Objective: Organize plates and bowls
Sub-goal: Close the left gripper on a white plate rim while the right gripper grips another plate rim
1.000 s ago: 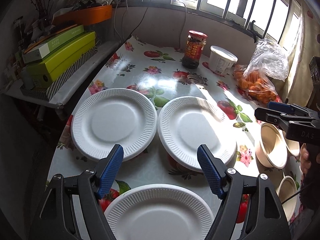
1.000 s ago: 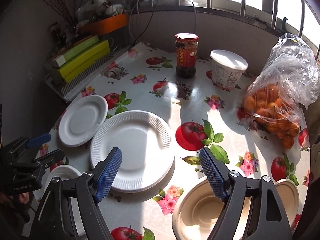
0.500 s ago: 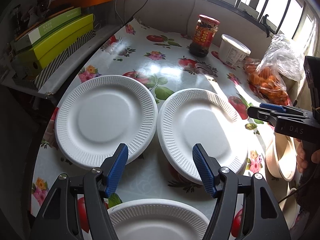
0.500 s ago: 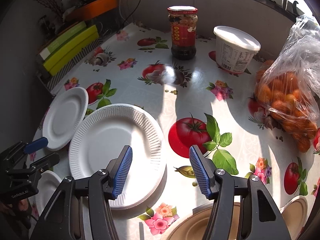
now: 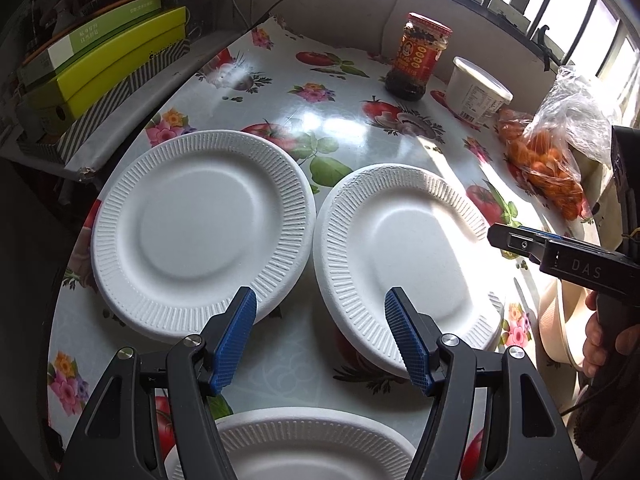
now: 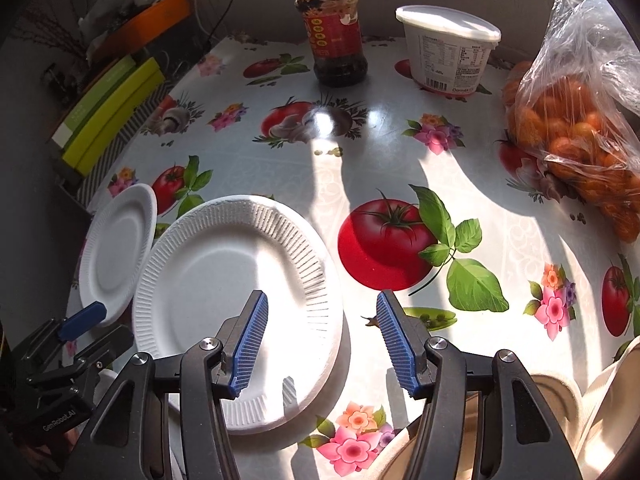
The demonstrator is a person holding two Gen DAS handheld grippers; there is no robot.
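Right wrist view: the right gripper [image 6: 320, 340], blue pads closing with nothing pressed between them, straddles the near right rim of a white ribbed paper plate [image 6: 236, 312] on the tomato-print tablecloth [image 6: 400, 168]. Its left pad is over the plate and its right pad over bare cloth. Left wrist view: the left gripper [image 5: 320, 332] is spread and empty over the gap between this plate and a second white ribbed plate [image 5: 200, 228] just left; tan bowls [image 5: 554, 320] lie farther right.

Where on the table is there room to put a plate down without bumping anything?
The biggest bare patch is the middle of the tablecloth, between the right-hand plate, the jar, the white tub and the bag of oranges. The near edge is crowded: three plates side by side, and bowls at the right.
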